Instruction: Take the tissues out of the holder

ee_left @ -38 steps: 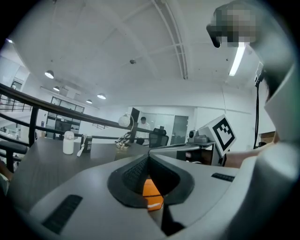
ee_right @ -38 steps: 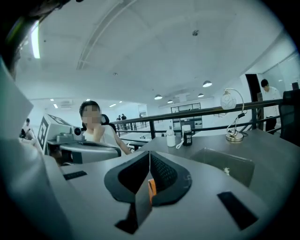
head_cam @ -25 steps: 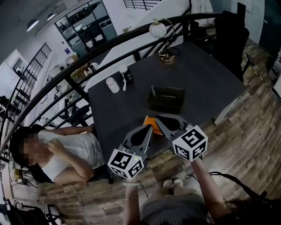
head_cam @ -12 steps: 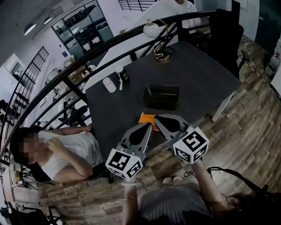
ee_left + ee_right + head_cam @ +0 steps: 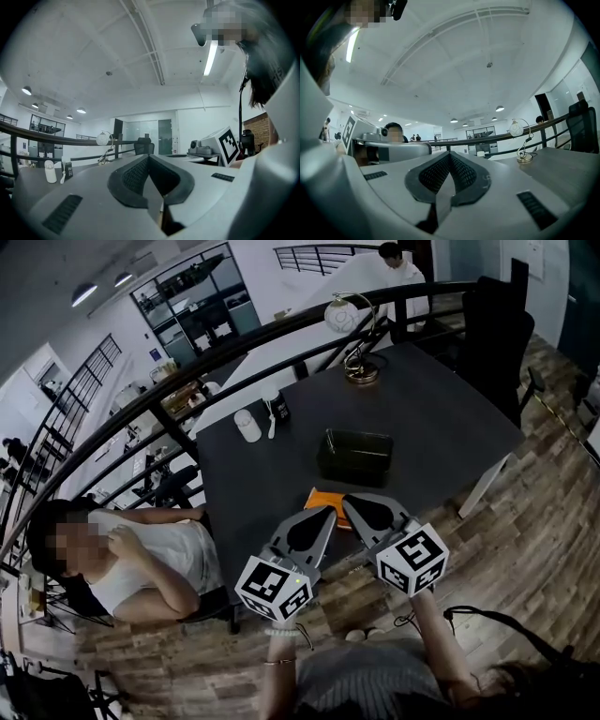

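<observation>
Little changes over the last second: your left tool [image 5: 326,514] and right tool [image 5: 351,504] keep side by side over the near edge of the desk [image 5: 441,418], low in the frame. Both are pinched shut on nothing and no nearer the holder [image 5: 354,457], so the task gains nothing. The dark holder sits mid-desk, above the tips and clear of them, with an orange flat thing [image 5: 324,500] lying between; whether tissues are in it you cannot tell.
</observation>
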